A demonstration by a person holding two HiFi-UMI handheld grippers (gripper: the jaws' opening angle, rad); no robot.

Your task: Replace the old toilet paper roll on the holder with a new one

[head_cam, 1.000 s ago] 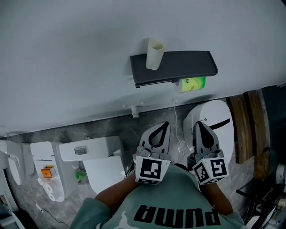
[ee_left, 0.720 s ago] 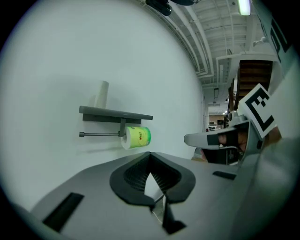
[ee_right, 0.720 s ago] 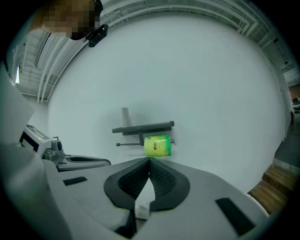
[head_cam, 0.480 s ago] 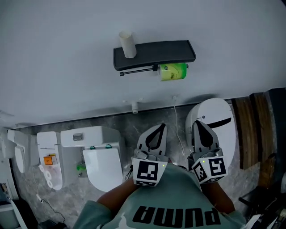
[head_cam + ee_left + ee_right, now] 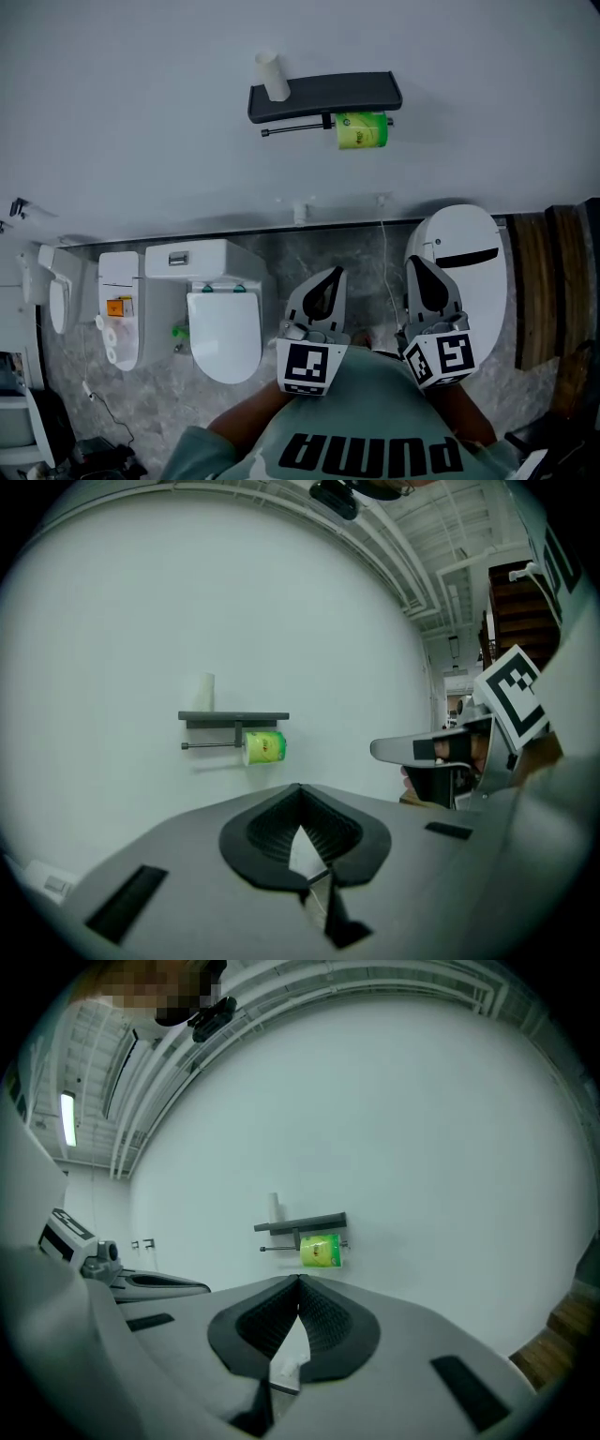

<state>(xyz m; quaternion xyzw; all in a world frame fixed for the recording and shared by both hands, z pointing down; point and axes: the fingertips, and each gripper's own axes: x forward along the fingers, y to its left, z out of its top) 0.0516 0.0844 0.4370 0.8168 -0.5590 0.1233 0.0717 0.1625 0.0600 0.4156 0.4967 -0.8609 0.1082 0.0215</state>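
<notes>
A dark wall shelf [image 5: 323, 94] carries an empty cardboard tube [image 5: 273, 77] standing upright at its left end. On the bar beneath the shelf hangs a green-wrapped roll [image 5: 361, 130]. Both grippers are held low in front of the person, well away from the wall. My left gripper [image 5: 334, 274] is shut with nothing in it, and so is my right gripper [image 5: 413, 262]. In the left gripper view the roll [image 5: 263, 747] and tube [image 5: 206, 692] show far beyond the closed jaw tips [image 5: 300, 787]. The right gripper view shows the roll [image 5: 321, 1251] straight ahead of its tips [image 5: 299, 1279].
A white toilet [image 5: 223, 328] stands at the lower left, next to a small white bin [image 5: 117, 309] holding rolls. A white lidded bin [image 5: 464, 258] sits under the holder, with wooden boards [image 5: 539, 281] to its right. A pipe fitting [image 5: 300, 211] projects from the wall's foot.
The holder now looks smaller and farther off, and more of the toilet and floor has come into view. Both grippers have drawn back from the wall and stay shut.
</notes>
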